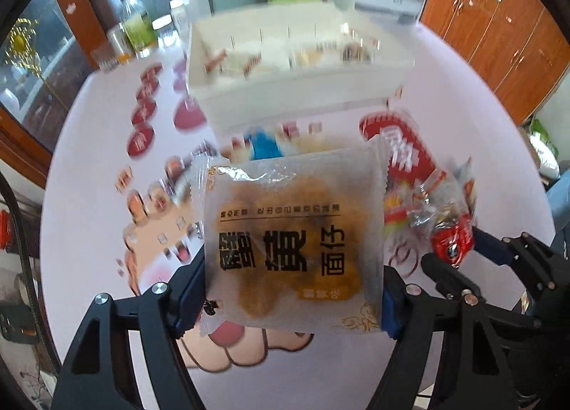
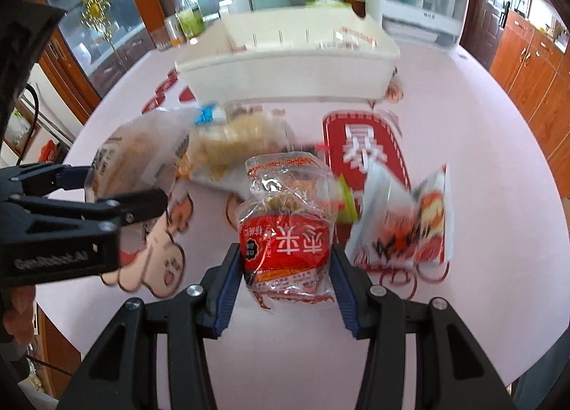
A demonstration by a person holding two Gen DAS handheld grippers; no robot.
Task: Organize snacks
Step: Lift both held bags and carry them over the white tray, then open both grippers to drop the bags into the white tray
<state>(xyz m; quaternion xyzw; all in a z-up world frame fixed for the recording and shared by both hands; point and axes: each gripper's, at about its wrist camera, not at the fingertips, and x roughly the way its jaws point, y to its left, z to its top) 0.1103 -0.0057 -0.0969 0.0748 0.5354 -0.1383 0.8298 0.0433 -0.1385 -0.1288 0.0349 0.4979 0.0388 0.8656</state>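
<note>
My left gripper [image 1: 290, 297] is shut on a frosted white pastry packet [image 1: 292, 231] with black characters, held by its side edges above the table. My right gripper [image 2: 285, 267] is shut on a clear and red snack packet [image 2: 285, 242], also lifted. Each shows in the other view: the right gripper [image 1: 459, 253] with the red packet [image 1: 452, 242] at right, the left gripper [image 2: 117, 187] with the pastry packet [image 2: 121, 157] at left. A white divided box [image 1: 285, 53] [image 2: 285, 60] stands behind on the table, with small snacks in its compartments.
Loose snacks lie on the pink printed tablecloth [image 2: 463, 107]: a pale crumbly packet [image 2: 231, 146] and a red and white packet [image 2: 409, 221]. Bottles and jars [image 1: 137, 25] stand back left, a white appliance [image 2: 420, 0] back right. Wooden cabinets [image 1: 498, 35] line the right.
</note>
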